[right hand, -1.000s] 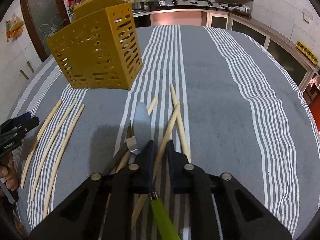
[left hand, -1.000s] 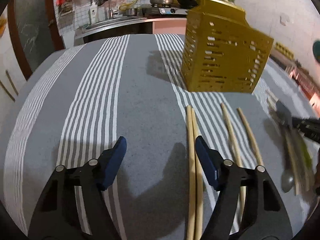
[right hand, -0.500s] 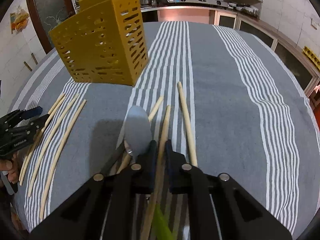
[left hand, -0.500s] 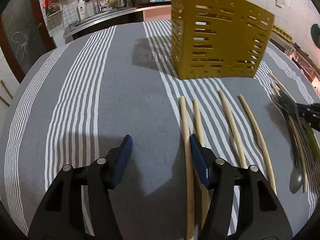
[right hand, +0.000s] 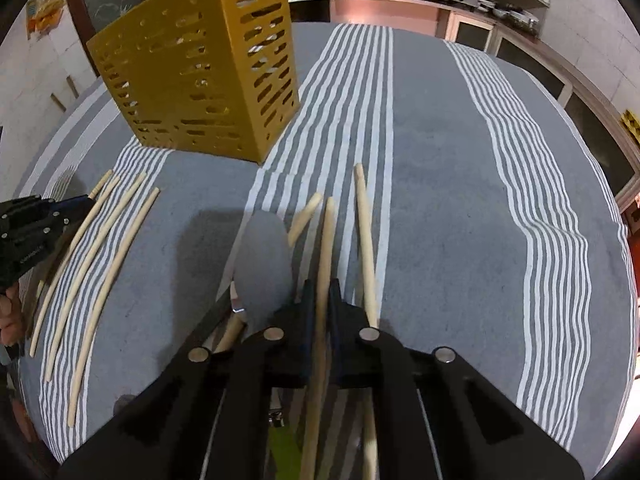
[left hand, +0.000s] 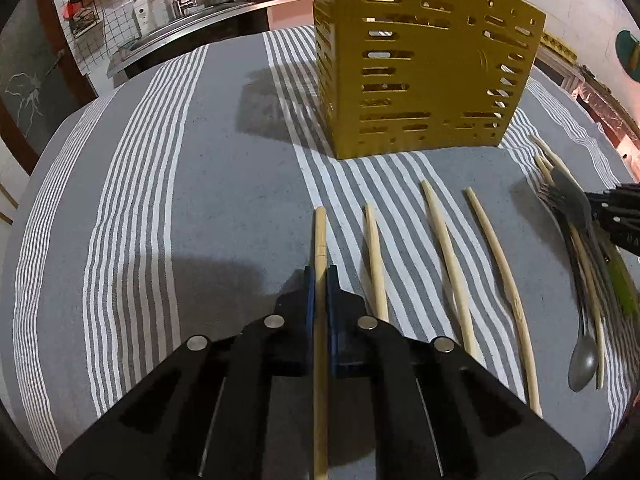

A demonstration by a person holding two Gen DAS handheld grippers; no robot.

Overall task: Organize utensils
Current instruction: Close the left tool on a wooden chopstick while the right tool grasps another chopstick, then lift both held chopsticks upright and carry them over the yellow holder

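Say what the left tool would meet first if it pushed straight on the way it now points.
Probably the striped tablecloth: the left tool, shut on a chopstick, points steeply down at bare cloth. The yellow utensil holder stands farther on, to the right, though depth is unclear.

Bench (left hand: 224,208) covered with grey white-striped cloth (right hand: 460,184). On it: perforated yellow utensil holder (left hand: 420,64), loose wooden chopsticks (left hand: 448,252), and a pile with spoon (left hand: 582,360) and fork (left hand: 550,196).

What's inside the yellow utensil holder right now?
The yellow utensil holder shows only dark gaps through its slots, with no utensil poking above its rim; its walls hide the bottom.
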